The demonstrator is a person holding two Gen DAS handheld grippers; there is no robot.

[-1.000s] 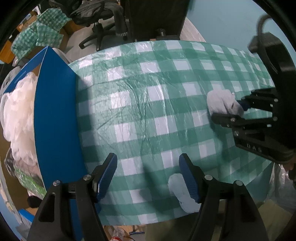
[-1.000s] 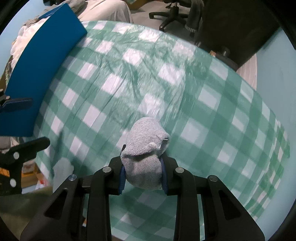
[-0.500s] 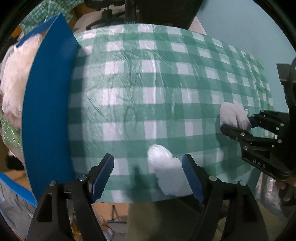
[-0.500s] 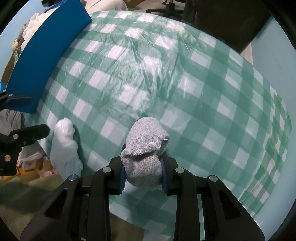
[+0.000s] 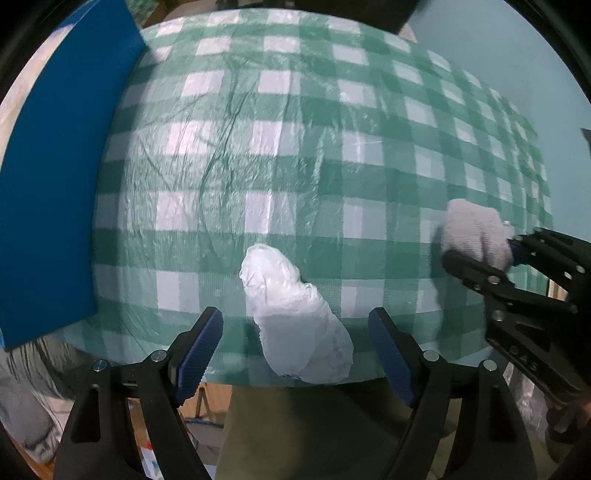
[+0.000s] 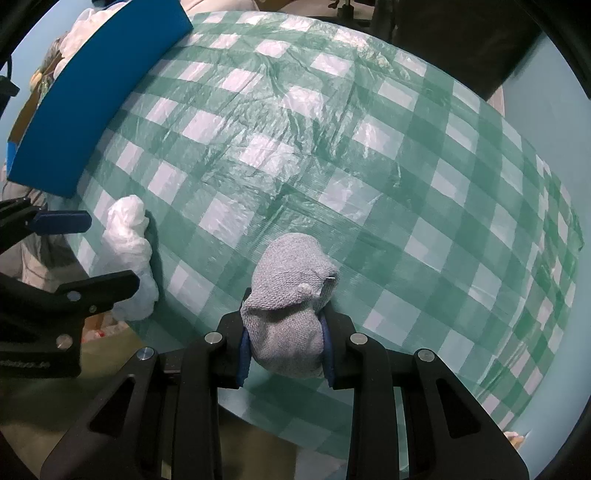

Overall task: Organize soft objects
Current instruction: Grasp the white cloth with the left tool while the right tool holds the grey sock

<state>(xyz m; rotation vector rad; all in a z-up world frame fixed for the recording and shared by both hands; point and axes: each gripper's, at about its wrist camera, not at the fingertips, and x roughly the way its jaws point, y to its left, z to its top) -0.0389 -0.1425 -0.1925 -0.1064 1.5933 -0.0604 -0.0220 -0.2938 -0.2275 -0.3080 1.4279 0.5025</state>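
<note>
My right gripper (image 6: pixel 286 347) is shut on a rolled grey sock (image 6: pixel 290 295) and holds it over the near edge of the table; the sock also shows in the left wrist view (image 5: pixel 472 232). A crumpled white plastic bag (image 5: pixel 295 325) lies at the table's near edge, also in the right wrist view (image 6: pixel 129 251). My left gripper (image 5: pixel 295 354) is open, its blue pads to either side of the bag's near end, not touching it. The right gripper (image 5: pixel 517 273) is to the right of the bag.
The table wears a green and white checked plastic cloth (image 5: pixel 295 147). A blue board (image 5: pixel 55 166) stands at the left edge, also in the right wrist view (image 6: pixel 92 92), with white stuffing (image 6: pixel 81 33) behind it. A teal wall (image 5: pixel 517 55) is on the right.
My left gripper has moved in towards the white bag, which now sits between its open fingers. My right gripper keeps its hold on the grey sock and has shifted slightly.
</note>
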